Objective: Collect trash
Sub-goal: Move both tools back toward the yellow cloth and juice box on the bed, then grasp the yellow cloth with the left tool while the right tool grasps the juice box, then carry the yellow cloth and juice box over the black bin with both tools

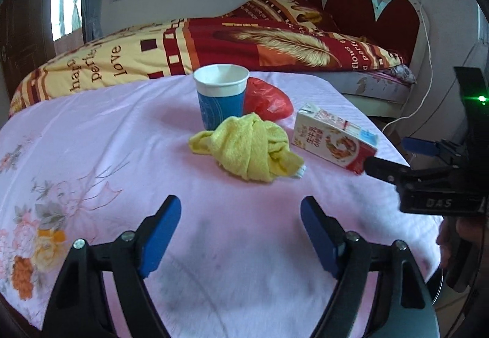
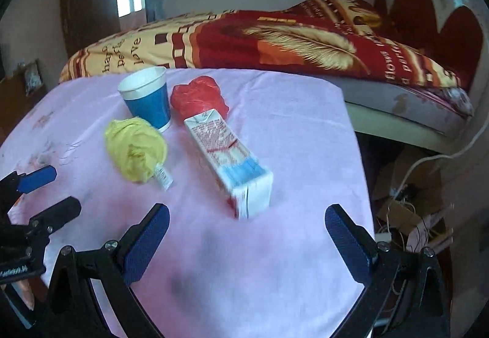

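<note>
The trash lies in one loose group near the middle of the surface (image 1: 91, 139), which a pale pink flowered cloth covers. There is a white and red drink carton (image 2: 227, 160) lying on its side, a blue paper cup with white rim (image 1: 220, 94) standing upright, a crumpled red plastic bag (image 1: 266, 99) just behind the cup, and a knotted yellow cloth (image 1: 249, 150) in front of the cup. From under the cloth a small white tube or label (image 2: 163, 177) looks out; what it is I cannot tell.

The right gripper (image 2: 247, 241) hangs above the surface with its blue pads spread wide and nothing between them. The near end of the carton is just in front of it, roughly in line with the gap. The left gripper (image 1: 241, 235) is also spread and empty, and it points toward the yellow cloth, which is still apart from the pads.

I judge that the step in hand is the approach: nothing is picked yet. The right gripper seems to aim for the carton. The next move calls for bringing the pads to both long sides of the carton and pressing gently, because thin cardboard may dent or slip. No bin is visible in either view, so the place for dropping is unknown.

Behind the surface stands a bed with a red and yellow quilt (image 1: 214, 41).
</note>
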Demonstrator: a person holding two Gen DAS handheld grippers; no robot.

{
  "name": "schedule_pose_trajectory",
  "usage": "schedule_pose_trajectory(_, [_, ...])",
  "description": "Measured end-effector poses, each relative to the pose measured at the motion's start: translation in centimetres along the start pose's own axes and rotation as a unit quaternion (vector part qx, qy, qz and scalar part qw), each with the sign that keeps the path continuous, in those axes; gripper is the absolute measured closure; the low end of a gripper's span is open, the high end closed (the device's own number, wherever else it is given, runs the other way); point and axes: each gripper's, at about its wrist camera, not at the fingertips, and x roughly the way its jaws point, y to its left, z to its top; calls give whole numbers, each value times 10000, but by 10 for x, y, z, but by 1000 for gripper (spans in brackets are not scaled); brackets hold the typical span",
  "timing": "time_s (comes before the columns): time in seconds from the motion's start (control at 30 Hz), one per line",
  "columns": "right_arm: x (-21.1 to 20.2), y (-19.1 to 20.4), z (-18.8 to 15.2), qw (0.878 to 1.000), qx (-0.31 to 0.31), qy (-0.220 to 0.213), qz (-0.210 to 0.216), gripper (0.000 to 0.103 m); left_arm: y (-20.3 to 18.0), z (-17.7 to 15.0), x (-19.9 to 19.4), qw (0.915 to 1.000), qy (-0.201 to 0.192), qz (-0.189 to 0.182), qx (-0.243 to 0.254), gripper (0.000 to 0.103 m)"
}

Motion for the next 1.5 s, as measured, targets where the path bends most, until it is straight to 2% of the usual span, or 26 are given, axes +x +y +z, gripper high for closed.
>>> schedule_pose_trajectory(0.17, [32,-8,11,9995,104,207,230,23,-3,13,22,10000,45,-31,-3,22])
schedule_pose_trajectory(0.2, [34,-9,12,9994,114,186,260,31,-4,17,26,10000,43,-2,11,22])
schedule_pose_trajectory(0.23, [35,-10,13,9993,156,140,324,52,-3,21,32,10000,67,-1,-6,22])
schedule_pose_trajectory(0.33, [36,-10,14,9993,254,127,250,58,0,31,47,9998,132,-30,-123,22])
schedule_pose_trajectory(0.53, [43,-4,17,9988,264,254,331,60,-1,38,71,9990,394,-98,-160,24])
schedule_pose_trajectory(0.6, [47,-4,17,9985,270,315,371,60,0,38,75,9982,497,-281,-198,49])
schedule_pose_trajectory(0.63, [49,-4,15,9984,265,341,361,61,-1,38,75,9978,516,-356,-196,52])
schedule_pose_trajectory(0.7, [50,-5,13,9980,311,379,398,65,-3,38,72,9978,491,-421,-134,66])
schedule_pose_trajectory(0.77, [45,-6,11,9979,344,332,439,67,-5,35,64,9982,407,-449,-45,72])
schedule_pose_trajectory(1.07, [1,1,-9,9994,241,8,261,68,-18,13,19,9972,145,-655,323,73])
schedule_pose_trajectory(1.5, [-114,-13,-62,9979,512,-394,-67,68,-37,-12,-47,9943,-209,-954,432,73])
